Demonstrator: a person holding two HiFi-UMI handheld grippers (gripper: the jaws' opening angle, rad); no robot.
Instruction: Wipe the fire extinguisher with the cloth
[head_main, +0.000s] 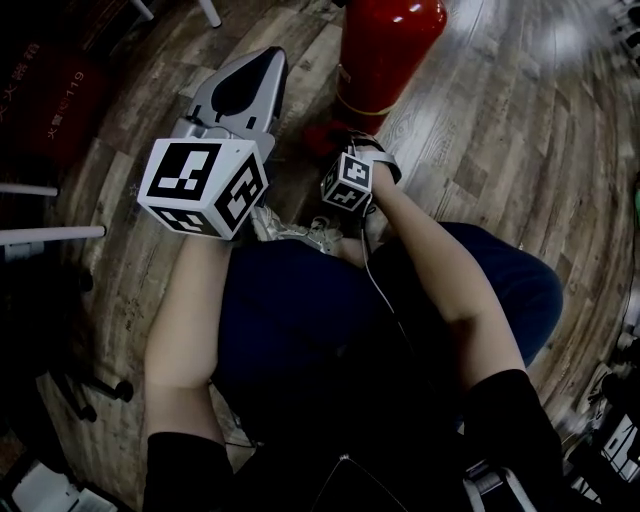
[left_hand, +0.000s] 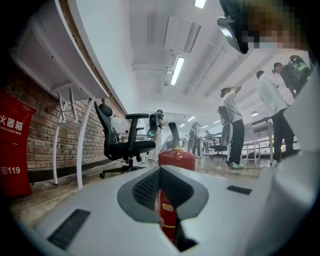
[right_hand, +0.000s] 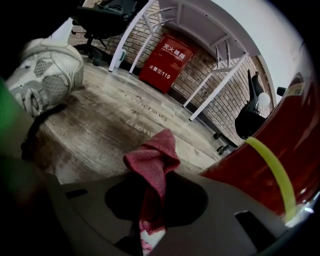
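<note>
Cropping at the head view's top edge cuts off the upper part of the fire extinguisher (head_main: 390, 50). Only its glossy red body shows, upright on the wooden floor (head_main: 500, 130) at upper centre. The right gripper (right_hand: 152, 197) has its fingers masked there by its marker cube. Its own view shows them clamped on a folded red-pink cloth (right_hand: 152, 160), just beside the cylinder and its yellow-green band. The left gripper (head_main: 255, 70), at upper left, has its fingers drawn narrow with nothing held — the extinguisher stands beyond.

Red fire extinguisher (head_main: 390, 50), yellow-green band (right_hand: 272, 170); pink-red cloth (right_hand: 152, 162); black-white squares on marker cubes (head_main: 205, 187); grey-brown wood-grain floor (head_main: 500, 150).
</note>
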